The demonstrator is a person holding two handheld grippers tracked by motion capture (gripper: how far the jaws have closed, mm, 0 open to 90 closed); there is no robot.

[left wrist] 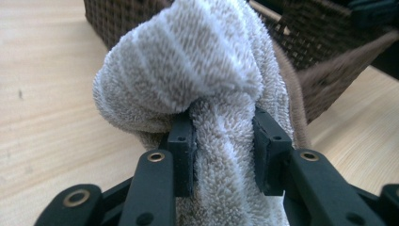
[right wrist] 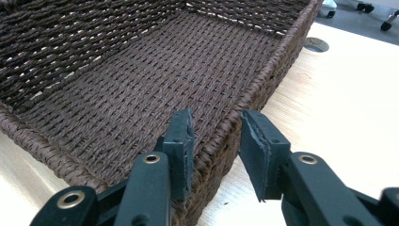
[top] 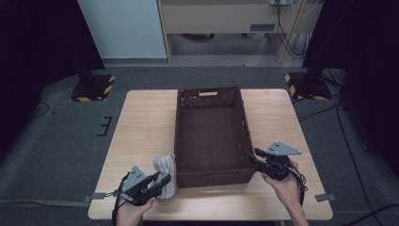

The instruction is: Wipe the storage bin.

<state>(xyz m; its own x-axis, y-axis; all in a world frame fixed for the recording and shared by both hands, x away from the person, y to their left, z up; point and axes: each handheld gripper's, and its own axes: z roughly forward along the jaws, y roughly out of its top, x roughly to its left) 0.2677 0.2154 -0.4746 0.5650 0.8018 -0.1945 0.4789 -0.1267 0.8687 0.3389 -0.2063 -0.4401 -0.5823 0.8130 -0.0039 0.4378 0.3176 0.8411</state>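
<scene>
Grey carpeted floor (top: 61, 141) all round, dark drapes at both sides, a pale panel (top: 124, 28) and a light wooden cabinet (top: 226, 19) at the back with cables hanging beside it. Two black stand bases with yellow-and-black hazard stripes (top: 94, 87) on the floor off the far corners. In the middle, a pale wood-grain worktop (top: 141, 122), matte, with tape tabs at its near corners.

On the worktop, slightly right of centre, a long dark brown woven basket (top: 186, 141), open-topped, with a handle slot in the far wall and a tightly woven floor.

Against the basket's near left corner, outside it, a bunched beige towel (top: 165, 172) with pale stripes, resting on the worktop and touching the basket wall. In the left gripper view, looped terry pile (left wrist: 197, 70) bulging above the jaws.

Left tool (top: 160, 181) at the near left edge, held in a hand (top: 134, 209), jaws pinching a fold of the towel between them (left wrist: 225, 155).

Right tool (top: 251, 157) at the basket's near right corner, held in the other hand (top: 287, 186). In the right gripper view, jaws spread (right wrist: 216, 146) and straddling the basket's rim (right wrist: 263, 80), one jaw inside the wall, one outside, not clearly pressing on it.
</scene>
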